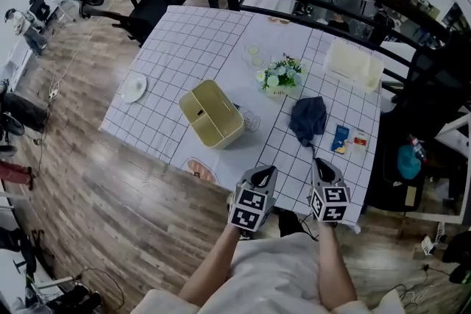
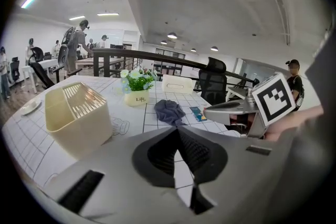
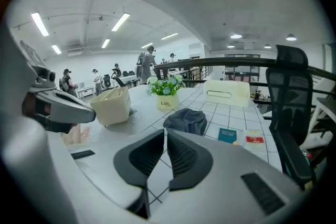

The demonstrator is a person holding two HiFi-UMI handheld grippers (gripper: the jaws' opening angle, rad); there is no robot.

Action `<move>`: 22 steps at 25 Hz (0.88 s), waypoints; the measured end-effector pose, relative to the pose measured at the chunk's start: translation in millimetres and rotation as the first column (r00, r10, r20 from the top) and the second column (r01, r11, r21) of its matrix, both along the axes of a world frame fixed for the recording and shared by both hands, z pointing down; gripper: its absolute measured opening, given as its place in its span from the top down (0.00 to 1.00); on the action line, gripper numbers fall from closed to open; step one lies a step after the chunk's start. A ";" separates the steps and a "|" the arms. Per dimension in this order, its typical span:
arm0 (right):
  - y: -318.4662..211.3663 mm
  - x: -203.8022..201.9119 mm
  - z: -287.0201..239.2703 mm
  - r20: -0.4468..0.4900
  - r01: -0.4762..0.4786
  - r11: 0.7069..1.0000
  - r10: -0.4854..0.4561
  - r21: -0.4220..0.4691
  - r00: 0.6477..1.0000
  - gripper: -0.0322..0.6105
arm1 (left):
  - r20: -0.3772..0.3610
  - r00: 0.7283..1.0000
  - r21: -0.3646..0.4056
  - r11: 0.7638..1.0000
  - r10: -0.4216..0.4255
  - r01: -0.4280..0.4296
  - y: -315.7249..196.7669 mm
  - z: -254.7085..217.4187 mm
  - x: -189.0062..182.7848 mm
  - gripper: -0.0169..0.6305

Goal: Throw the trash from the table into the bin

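While the person stands at the near edge of the checked table (image 1: 184,48), the head view shows the left gripper (image 1: 263,174) and right gripper (image 1: 321,168) side by side above that edge. The cream bin (image 1: 211,112) sits mid-table, left of a crumpled dark cloth (image 1: 307,118). Right of the cloth lie 2 small items, a blue packet (image 1: 340,137) and a red packet (image 1: 360,140). In the left gripper view, the jaws meet at the tips with nothing between them, and the bin stands to the left. In the right gripper view, the jaws stand a narrow slit apart and empty, with the dark cloth beyond them.
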State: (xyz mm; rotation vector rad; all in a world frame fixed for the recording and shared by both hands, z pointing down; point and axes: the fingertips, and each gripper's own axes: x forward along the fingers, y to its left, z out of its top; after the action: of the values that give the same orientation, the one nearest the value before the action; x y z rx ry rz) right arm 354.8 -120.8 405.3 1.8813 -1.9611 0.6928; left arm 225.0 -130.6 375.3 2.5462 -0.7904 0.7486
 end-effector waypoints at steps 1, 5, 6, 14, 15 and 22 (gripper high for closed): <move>-6.1 3.3 2.3 -0.008 0.027 1.000 -0.027 -0.010 1.000 0.88 | 0.003 1.000 -0.005 1.000 -0.002 0.002 -4.1 1.5 8.4 0.93; -31.1 18.3 7.8 -0.021 0.125 0.992 -0.126 -0.031 0.992 0.88 | 0.013 1.000 -0.028 0.999 -0.017 0.017 -20.4 9.5 39.5 0.93; -36.9 23.6 10.2 -0.022 0.147 0.988 -0.148 -0.038 0.989 0.88 | 0.016 1.000 -0.033 0.999 -0.018 0.019 -23.8 12.0 48.3 0.93; -90.4 41.1 39.4 0.035 0.331 0.939 -0.329 -0.089 0.944 0.67 | 0.113 0.992 -0.050 0.997 -0.057 0.063 -55.8 29.7 80.3 0.93; -96.5 43.2 44.2 0.034 0.356 0.929 -0.354 -0.100 0.934 0.62 | 0.123 0.990 -0.051 0.996 -0.063 0.069 -59.3 31.1 83.6 0.93; -132.4 49.2 84.8 -0.012 0.497 0.842 -0.511 -0.209 0.860 0.32 | 0.131 0.983 -0.091 0.986 -0.131 0.143 -70.4 38.9 98.1 0.93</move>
State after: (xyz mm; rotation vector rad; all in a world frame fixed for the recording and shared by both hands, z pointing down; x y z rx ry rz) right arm 404.0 -253.2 490.1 1.1720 -2.1224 0.6224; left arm 323.1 -201.0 414.2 2.3478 -0.9336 0.8856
